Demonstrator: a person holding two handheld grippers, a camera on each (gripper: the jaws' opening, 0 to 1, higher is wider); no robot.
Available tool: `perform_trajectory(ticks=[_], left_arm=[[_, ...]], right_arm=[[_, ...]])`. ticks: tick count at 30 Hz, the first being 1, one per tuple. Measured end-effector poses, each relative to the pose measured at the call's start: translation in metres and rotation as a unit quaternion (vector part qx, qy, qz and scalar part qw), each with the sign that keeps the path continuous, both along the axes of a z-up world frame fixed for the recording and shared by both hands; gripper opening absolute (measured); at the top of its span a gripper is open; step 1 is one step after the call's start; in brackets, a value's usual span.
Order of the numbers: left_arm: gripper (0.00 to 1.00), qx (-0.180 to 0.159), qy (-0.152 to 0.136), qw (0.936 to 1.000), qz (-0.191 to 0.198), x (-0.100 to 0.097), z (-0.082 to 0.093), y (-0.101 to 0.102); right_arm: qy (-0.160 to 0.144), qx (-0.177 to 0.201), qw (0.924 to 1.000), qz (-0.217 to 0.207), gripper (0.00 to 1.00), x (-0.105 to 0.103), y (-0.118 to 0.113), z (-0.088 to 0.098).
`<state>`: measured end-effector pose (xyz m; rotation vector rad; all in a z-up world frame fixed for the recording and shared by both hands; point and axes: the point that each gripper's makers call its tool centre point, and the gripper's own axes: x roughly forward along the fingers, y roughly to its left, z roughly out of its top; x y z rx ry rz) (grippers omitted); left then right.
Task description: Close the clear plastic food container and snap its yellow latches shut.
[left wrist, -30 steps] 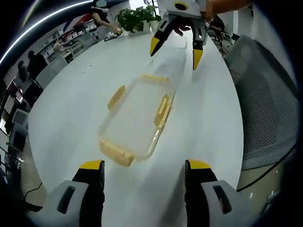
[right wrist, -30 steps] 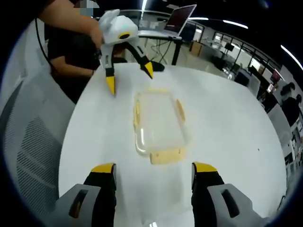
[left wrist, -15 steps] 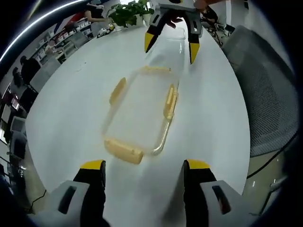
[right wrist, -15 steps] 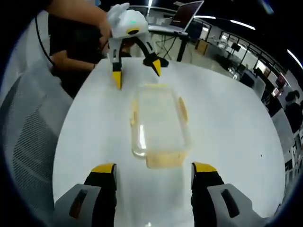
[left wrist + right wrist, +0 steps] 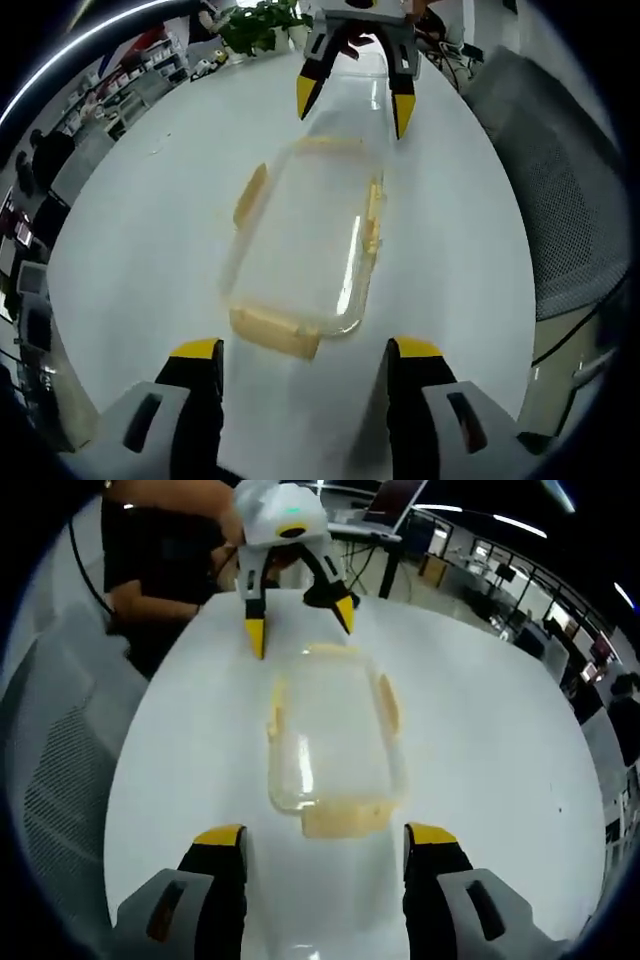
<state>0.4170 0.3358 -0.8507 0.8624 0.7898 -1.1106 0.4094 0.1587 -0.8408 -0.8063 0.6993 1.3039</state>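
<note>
- The clear rectangular plastic food container [image 5: 305, 235] [image 5: 335, 730] is located flat on the white round table [image 5: 150, 230] [image 5: 190, 750], between the two grippers, with its lid resting on top.
- Four yellow plastic latches are observed, one on each side; the near-end latch [image 5: 273, 332] is seen just ahead of the left gripper [image 5: 305, 400], and the opposite-end latch [image 5: 345, 822] just ahead of the right gripper [image 5: 325, 880].
- Both grippers are held released, jaws spread apart, with nothing grasped and no contact made with the container.
- Whether the lid is fully seated cannot be determined; the latches are judged not yet snapped.
- Risk: if a latch is pressed from one end alone, the light container is likely to slide across the smooth table.
- Risk: if the lid is misaligned, a latch may be forced past its rim and fail to lock.
</note>
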Motion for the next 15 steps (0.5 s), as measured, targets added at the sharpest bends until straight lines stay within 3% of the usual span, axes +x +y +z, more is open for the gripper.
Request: perform_trajectory(ticks=[15], left_arm=[[0.62, 0.017, 0.024, 0.9986, -0.045, 0.016, -0.002, -0.003]], right_arm=[[0.020, -0.011, 0.9996, 0.015, 0.63, 0.003, 0.007, -0.010]])
